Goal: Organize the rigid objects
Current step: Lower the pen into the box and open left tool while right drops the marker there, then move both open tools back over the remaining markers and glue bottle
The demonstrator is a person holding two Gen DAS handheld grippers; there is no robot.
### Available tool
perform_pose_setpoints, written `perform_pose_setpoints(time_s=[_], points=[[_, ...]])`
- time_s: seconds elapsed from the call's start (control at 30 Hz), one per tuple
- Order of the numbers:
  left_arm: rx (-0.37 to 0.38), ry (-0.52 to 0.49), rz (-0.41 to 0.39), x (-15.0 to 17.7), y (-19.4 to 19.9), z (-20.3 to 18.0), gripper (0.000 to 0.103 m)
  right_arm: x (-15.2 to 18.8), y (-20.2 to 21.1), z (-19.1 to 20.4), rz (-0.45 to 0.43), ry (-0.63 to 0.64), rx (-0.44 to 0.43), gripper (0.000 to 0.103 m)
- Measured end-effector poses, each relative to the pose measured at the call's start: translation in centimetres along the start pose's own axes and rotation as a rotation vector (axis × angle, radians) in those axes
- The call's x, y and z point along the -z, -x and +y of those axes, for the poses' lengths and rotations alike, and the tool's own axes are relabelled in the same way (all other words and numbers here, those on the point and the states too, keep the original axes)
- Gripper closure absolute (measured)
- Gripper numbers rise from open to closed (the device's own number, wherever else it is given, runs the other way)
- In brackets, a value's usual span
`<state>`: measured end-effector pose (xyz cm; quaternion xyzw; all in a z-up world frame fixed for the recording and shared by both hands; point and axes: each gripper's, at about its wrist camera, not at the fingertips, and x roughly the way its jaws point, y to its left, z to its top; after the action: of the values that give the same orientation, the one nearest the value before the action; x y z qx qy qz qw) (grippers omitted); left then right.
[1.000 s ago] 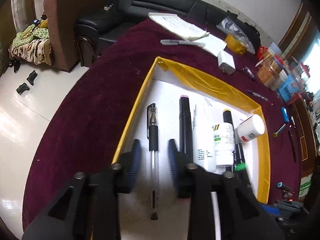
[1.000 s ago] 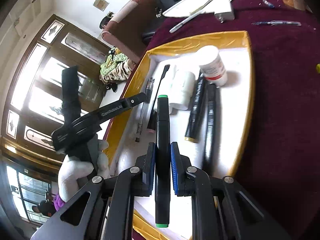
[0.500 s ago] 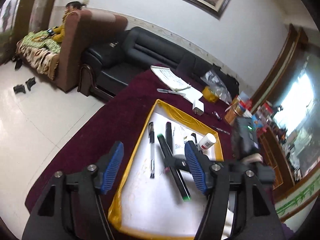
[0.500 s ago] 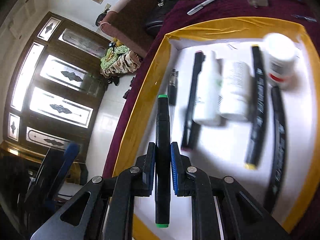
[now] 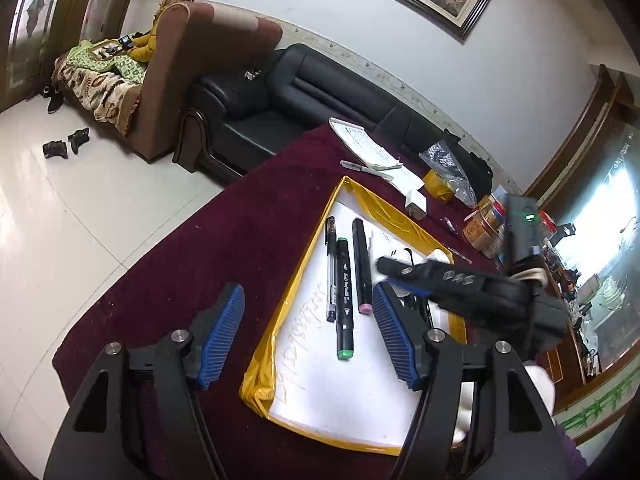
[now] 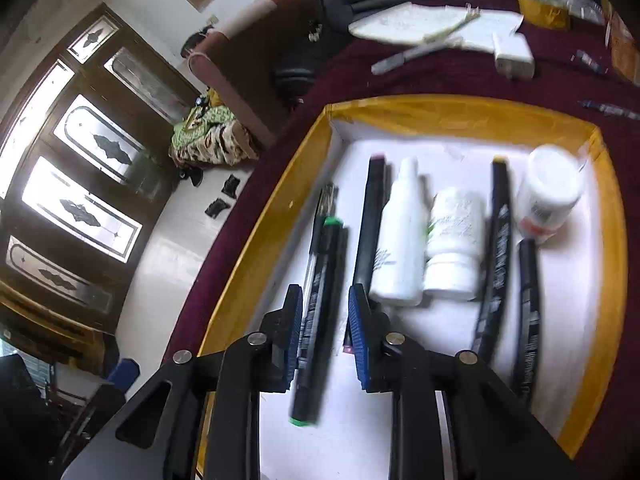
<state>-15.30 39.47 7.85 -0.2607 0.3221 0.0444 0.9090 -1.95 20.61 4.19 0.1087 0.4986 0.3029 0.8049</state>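
A white tray with a yellow rim [image 6: 256, 236] [image 5: 316, 236] sits on the maroon table. The green-capped black marker [image 6: 318, 312] [image 5: 345, 296] lies in it between a clear pen [image 5: 330, 272] and a pink-capped marker [image 6: 370, 220] [image 5: 361, 264]. My right gripper [image 6: 324, 332] is open, its jaws on either side of the green marker without touching it. My left gripper [image 5: 308, 336] is open and empty, held high above the tray's near corner. Two white bottles [image 6: 404, 236], a white jar [image 6: 548, 196] and two more black markers [image 6: 498, 248] lie further right.
Beyond the tray lie a notepad [image 5: 368, 146], a grey pen [image 5: 360, 167], a white charger [image 5: 416, 203], tape and jars [image 5: 484, 228]. A black sofa [image 5: 320, 88] and a brown armchair with a person stand behind the table.
My right gripper has opened and let go of the green-capped marker, which now lies in the tray beside the clear pen. My left gripper has lifted up and back, and opened wider.
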Motion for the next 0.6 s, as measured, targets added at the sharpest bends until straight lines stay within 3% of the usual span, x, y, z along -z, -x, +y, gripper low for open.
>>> perform_pose_setpoints(time_s=[0.13,0.2,0.27,0.6], points=[[-0.021,-0.015,-0.025,0.2,1.0,-0.5,0.037,0.3,4.4,-1.2,-0.090,0.032,0.025,0.077],[-0.024,-0.013,-0.030,0.3,1.2,-0.8,0.037,0.7,6.6,-2.2,-0.137,0.033,0.040,0.066],[-0.031,-0.017,-0.030,0.5,1.2,-1.2,0.036,1.5,8.8,-3.6,-0.188,0.036,0.071,0.062],[-0.071,-0.031,-0.003,2.2,1.1,-3.5,0.036,7.4,15.5,-9.6,-0.315,0.004,0.183,0.061]])
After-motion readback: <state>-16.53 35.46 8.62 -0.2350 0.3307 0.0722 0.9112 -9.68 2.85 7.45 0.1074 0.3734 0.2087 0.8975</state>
